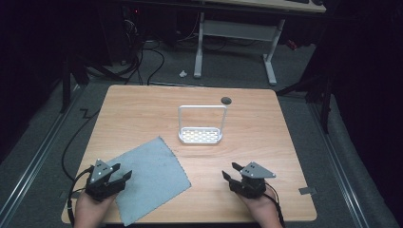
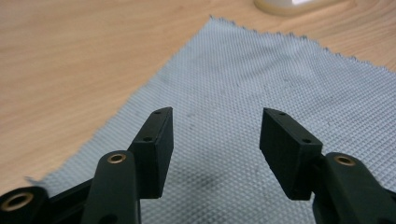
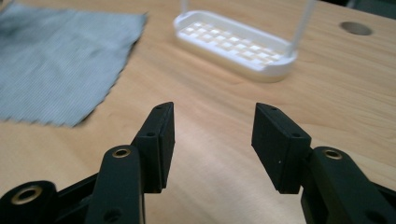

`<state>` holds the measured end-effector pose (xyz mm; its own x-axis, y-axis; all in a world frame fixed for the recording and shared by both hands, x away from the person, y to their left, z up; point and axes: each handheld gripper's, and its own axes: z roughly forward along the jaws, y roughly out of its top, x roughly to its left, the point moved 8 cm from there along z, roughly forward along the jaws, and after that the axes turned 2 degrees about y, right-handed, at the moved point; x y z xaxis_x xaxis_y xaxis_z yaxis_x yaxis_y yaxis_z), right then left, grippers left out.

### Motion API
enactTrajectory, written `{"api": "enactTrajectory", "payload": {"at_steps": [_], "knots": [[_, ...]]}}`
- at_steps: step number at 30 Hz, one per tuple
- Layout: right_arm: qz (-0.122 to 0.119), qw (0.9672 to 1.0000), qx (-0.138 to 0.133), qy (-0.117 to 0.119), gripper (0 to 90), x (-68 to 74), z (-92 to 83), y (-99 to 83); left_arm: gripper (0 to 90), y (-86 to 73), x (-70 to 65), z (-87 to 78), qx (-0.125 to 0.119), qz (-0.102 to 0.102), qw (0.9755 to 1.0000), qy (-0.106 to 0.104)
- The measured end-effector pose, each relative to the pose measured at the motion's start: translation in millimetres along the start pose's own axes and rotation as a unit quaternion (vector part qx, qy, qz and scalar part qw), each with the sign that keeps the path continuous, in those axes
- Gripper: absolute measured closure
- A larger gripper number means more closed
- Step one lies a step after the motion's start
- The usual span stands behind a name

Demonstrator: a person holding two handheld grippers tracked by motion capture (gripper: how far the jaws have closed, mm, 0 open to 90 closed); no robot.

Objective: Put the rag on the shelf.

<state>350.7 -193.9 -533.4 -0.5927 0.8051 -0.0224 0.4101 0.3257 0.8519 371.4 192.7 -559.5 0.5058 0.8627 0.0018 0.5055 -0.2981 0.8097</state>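
Dim surroundings, lit wooden table, soft glare on wood, near gripper parts blurred, far edges defocused

Table: light wood-grain top, smooth with a soft sheen. Cloth: grey-blue woven fabric, matt, with a fine waffle-like texture and pinked, zigzag edges. Rack: white plastic, smooth and faintly glossy, with a perforated grid base and a thin white frame. Left gripper and right gripper: matt black plastic jaws with finely ridged inner pads and brass-coloured metal bushings at the pivots.
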Motion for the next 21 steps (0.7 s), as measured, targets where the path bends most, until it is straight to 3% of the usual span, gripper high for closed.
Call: {"api": "enactTrajectory", "payload": {"at_steps": [1,4,5,9,11,13,14,17,21], "knots": [[0.018,0.9998,-0.007,-0.001,50.1,-7.9,1.9,-0.4,45.0,-1.2,-1.4,2.1,0.008,0.004,1.0,0.001],[0.008,0.9999,0.001,-0.008,49.9,-10.7,4.6,-6.0,45.0,-1.8,-1.4,2.1,0.008,0.002,1.0,-0.004],[-0.004,0.9997,0.019,-0.011,49.5,-12.1,6.6,-12.0,45.0,-1.3,1.9,1.5,0.002,-0.013,0.9999,-0.008],[0.005,0.9996,0.027,-0.005,49.5,-11.6,6.5,-15.9,46.1,-2.8,7.2,3.0,0.006,-0.021,0.9998,-0.003],[0.002,0.9997,0.025,-0.004,49.5,-9.8,6.3,-15.2,54.1,-5.8,9.7,3.6,0.02,-0.02,0.9996,-0.002],[0.0,0.9997,0.024,-0.003,49.7,-8.0,7.0,-14.1,72.7,-10.7,11.1,3.7,0.04,-0.027,0.9988,-0.013],[-0.001,0.9997,0.024,0.005,51.4,-5.0,9.2,-13.1,88.3,-17.4,12.7,4.7,0.064,-0.022,0.9977,-0.013],[-0.003,0.9996,0.025,0.009,53.2,-2.6,10.6,-12.7,89.9,-23.3,14.4,7.6,0.082,-0.019,0.9964,-0.01],[-0.008,0.9996,0.023,0.016,57.6,2.7,11.9,-10.3,89.9,-23.1,10.0,9.1,0.08,-0.012,0.9967,-0.012]]}}
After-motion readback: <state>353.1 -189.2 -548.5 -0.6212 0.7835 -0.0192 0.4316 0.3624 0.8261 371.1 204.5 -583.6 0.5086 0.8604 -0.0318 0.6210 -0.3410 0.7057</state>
